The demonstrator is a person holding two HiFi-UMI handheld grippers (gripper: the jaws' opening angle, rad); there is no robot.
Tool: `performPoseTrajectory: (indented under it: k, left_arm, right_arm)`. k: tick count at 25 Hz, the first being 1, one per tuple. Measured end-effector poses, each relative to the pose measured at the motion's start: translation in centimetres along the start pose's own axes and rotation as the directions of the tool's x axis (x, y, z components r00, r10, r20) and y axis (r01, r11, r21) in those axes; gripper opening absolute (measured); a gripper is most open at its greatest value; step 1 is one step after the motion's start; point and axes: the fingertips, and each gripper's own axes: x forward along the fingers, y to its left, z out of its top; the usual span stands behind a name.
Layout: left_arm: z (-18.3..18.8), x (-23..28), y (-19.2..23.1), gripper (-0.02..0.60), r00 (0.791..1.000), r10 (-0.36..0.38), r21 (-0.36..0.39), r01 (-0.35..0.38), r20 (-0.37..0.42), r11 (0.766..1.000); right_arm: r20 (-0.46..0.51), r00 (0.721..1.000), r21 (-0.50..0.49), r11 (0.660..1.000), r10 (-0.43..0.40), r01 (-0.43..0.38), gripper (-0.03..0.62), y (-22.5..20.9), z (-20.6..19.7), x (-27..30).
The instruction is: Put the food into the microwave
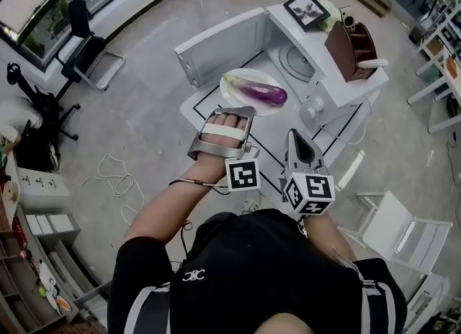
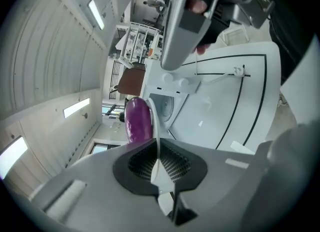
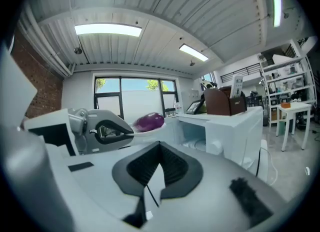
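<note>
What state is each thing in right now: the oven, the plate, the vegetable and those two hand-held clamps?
White microwave oven: door swung wide open.
Round white plate: clamped by its rim, not yet inside the oven.
Purple eggplant: whole, lying on the plate.
Left gripper: shut on the plate's rim.
Right gripper: shut, holding nothing.

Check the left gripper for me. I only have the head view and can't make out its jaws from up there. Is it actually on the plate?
Observer: Yes. In its own view, the left gripper has its jaws pinched on the rim of the plate.
Operator: Is the right one carrying anything?
Observer: No. The right gripper has its jaws together in its own view, with nothing between them.
</note>
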Motion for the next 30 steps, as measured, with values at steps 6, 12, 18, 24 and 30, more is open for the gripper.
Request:
performPoseTrajectory:
  k: [6, 12, 18, 24, 30]
  left_arm:
    - [1.5, 5.1, -0.6, 0.021, 0.993, 0.016, 0.027, -0.019, 0.115, 0.999]
    - [3.3, 9.6, -1.2, 0.021, 0.976, 0.009, 0.029, -0.016, 0.217, 0.999]
    - [4.7, 14.9, -1.4, 0.021, 0.945, 0.007, 0.102, -0.042, 0.327, 0.994]
    - [6.8, 20.7, -1.5, 0.021, 0.922, 0.038, 0.115, -0.089, 0.386, 0.989]
    - [8.6, 26.1, -3.1, 0.022, 0.903, 0.044, 0.102, -0.096, 0.427, 0.990]
  right_arm:
    - [-0.032, 0.993, 0.013, 0.993, -0.114, 0.114, 0.006, -2.7, -1.2, -1.0]
    - [-0.038, 0.973, 0.017, 0.973, -0.228, 0.229, 0.006, -4.8, -1.1, -1.3]
    - [-0.043, 0.927, 0.038, 0.926, -0.373, 0.375, 0.006, -6.2, -0.8, -0.9]
    - [-0.041, 0.864, 0.065, 0.862, -0.501, 0.503, 0.006, -7.2, -0.5, -1.0]
    - [-0.045, 0.795, 0.086, 0.790, -0.605, 0.607, 0.006, -8.5, -0.3, -1.7]
